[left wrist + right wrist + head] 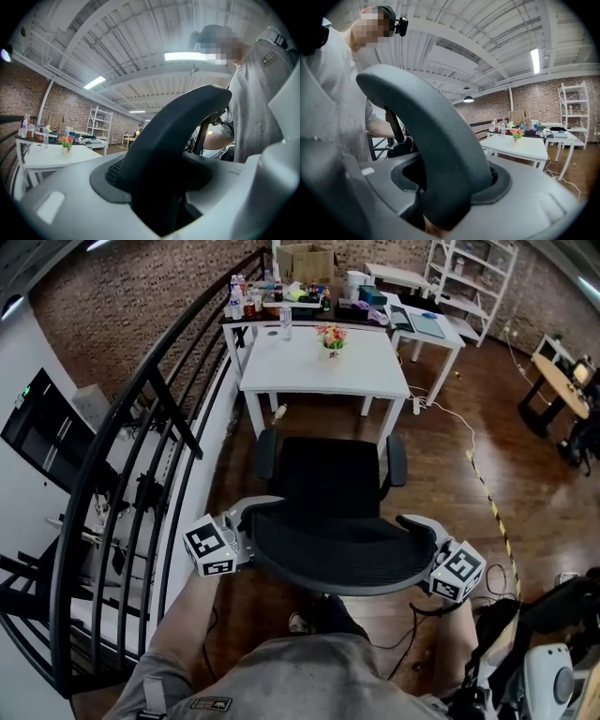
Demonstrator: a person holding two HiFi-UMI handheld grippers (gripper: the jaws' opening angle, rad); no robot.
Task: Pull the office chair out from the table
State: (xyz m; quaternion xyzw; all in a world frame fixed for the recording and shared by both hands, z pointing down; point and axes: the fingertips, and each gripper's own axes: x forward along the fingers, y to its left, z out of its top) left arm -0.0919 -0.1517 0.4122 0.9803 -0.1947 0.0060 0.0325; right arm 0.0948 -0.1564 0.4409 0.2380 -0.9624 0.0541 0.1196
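Left hand-held gripper (pixel 247 517) and right hand-held gripper (pixel 419 532) grip the office chair (pixel 328 486)'s backrest, facing the table (pixel 300 367).

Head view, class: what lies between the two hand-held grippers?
The office chair's black mesh backrest spans the whole stretch from the left hand-held gripper to the right hand-held gripper. The head view shows it.

One office chair (pixel 328 484) with two armrests (pixel 266 454); two grippers, the left gripper (pixel 251 524) and the right gripper (pixel 424 538), with one marker cube (pixel 212 546) apiece. One flower pot (pixel 330 338) and one clear bottle (pixel 285 326) on one white table (pixel 300 371), plus one smaller white table (pixel 436 334) to its right. Farther off, one cardboard box (pixel 306 261), one white shelf rack (pixel 469 277), one black railing (pixel 141 427).
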